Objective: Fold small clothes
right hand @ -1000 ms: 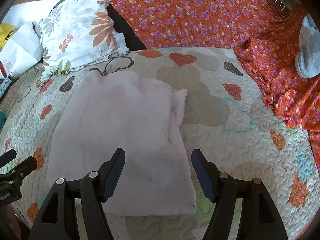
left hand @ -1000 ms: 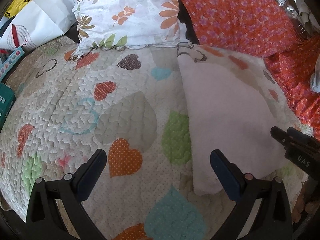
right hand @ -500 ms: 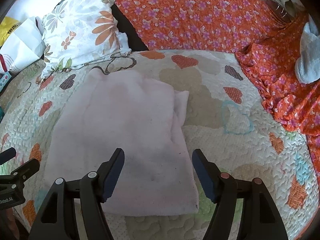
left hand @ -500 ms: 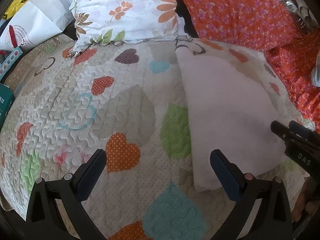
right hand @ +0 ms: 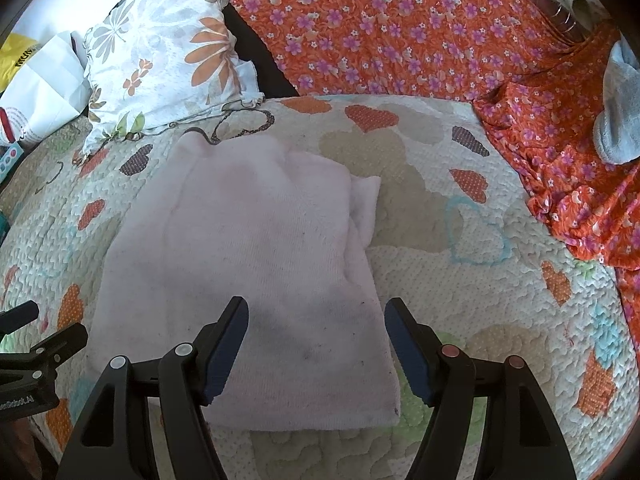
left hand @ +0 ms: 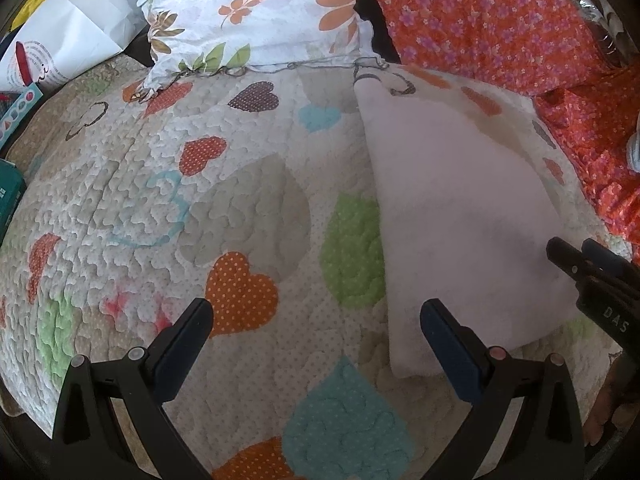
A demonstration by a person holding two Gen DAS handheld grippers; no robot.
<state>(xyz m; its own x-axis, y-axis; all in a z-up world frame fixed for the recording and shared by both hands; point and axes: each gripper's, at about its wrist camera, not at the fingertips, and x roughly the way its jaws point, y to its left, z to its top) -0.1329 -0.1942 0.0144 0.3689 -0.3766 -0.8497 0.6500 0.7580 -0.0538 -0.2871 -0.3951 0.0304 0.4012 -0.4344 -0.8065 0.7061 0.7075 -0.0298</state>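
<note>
A pale pink folded cloth (right hand: 248,256) lies flat on the heart-patterned quilt (right hand: 460,304); a narrow flap sticks out at its far right edge. In the left wrist view it lies at the right (left hand: 460,216). My right gripper (right hand: 316,320) is open and empty, hovering over the cloth's near edge. My left gripper (left hand: 316,320) is open and empty over the bare quilt (left hand: 200,200), its right finger beside the cloth's near left corner. The right gripper's tips show at the right edge of the left wrist view (left hand: 588,264).
A floral pillow (right hand: 160,60) lies at the far left and an orange flowered cloth (right hand: 400,32) across the back and right. A grey-blue garment (right hand: 616,112) sits at the far right. White paper bags (left hand: 60,40) stand at the far left.
Both grippers have drifted slightly; the views shift a little. The cloth has not moved, and both grippers stay open.
</note>
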